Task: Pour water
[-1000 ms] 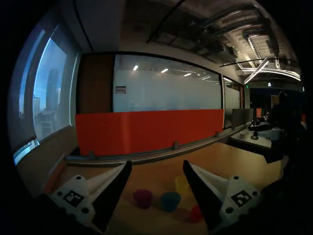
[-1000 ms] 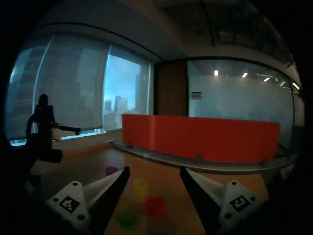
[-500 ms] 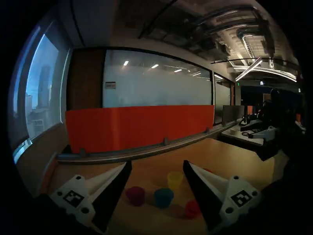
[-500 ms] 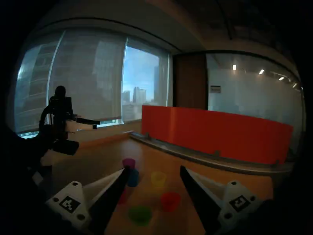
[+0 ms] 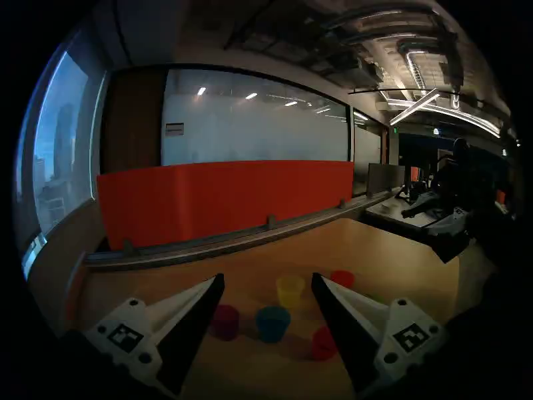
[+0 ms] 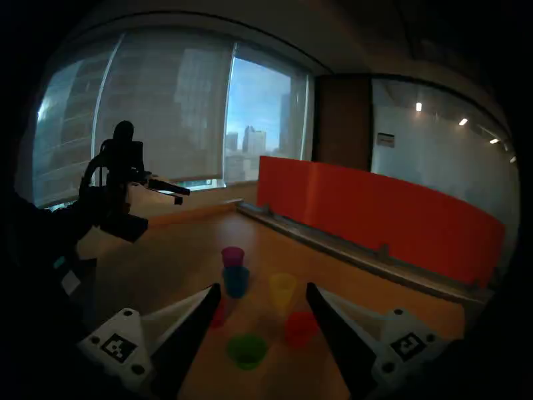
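Task items: small plastic cups, upright with mouths up, clustered on the wooden table (image 5: 386, 250) ahead of both tools.
Count, left gripper view: five cups. These are one purple cup (image 5: 225, 322), one blue cup (image 5: 272, 323), one yellow cup (image 5: 290, 291), a far red cup (image 5: 342, 278) and a near red cup (image 5: 323, 343) partly behind the finger on the right of the view.
Count, right gripper view: six cups. The same colours appear, plus one green cup (image 6: 246, 350) nearest the camera; one red cup is half hidden behind the finger on the left of the view.
Contents of cups: cannot tell.
Left gripper (image 5: 266, 279): fingers spread wide with nothing between the pads, held above the table and short of the cups, pointing at the blue and yellow ones.
Right gripper (image 6: 262, 288): fingers likewise spread and holding nothing, above the table, aimed over the green cup toward the yellow one.
Cross-sighting: each view carries the other tool far off as a dark shape, to the right in the left gripper view and to the left in the right gripper view.
Surroundings: one orange partition (image 5: 226, 193) along the table's far edge.
Left gripper view adds: frosted glass wall (image 5: 253, 127) and ceiling pipes (image 5: 400, 47).
Right gripper view adds: large window (image 6: 263, 127) with city towers outside.
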Available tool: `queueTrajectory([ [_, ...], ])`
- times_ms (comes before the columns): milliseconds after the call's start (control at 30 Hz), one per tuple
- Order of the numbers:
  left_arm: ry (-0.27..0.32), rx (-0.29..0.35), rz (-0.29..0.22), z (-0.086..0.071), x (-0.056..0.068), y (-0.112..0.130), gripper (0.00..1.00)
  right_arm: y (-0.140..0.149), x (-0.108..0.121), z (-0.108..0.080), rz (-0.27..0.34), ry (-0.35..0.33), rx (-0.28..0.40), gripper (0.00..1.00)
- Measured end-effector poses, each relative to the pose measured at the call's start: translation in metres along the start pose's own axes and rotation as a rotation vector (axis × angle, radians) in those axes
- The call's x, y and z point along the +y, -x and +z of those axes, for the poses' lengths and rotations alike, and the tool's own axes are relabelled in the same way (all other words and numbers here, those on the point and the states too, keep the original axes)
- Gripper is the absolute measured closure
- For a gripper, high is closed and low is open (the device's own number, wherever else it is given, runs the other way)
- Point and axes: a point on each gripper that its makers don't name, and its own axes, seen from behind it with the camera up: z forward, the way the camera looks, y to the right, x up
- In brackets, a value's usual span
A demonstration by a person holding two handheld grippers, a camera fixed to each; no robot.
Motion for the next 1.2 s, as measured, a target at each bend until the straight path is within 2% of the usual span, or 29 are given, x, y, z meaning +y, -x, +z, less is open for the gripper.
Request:
queueTrajectory([
  [133,0.003,-0.023,0.012,0.006,-0.003,0.009,0.03,0.010,-0.002,0.003,0.000,-0.014,-0.027,0.01],
  [467,0.028,-0.084,0.047,0.023,0.001,0.038,0.03,0.044,-0.005,0.011,0.001,-0.037,-0.100,0.01],
  [800,0.024,-0.149,0.045,0.040,-0.005,0.074,0.03,0.084,-0.007,0.017,0.022,-0.045,-0.182,0.01],
  [1200,0.046,-0.209,0.048,0.060,-0.001,0.110,0.03,0.113,-0.009,0.026,0.013,-0.047,-0.233,0.01],
])
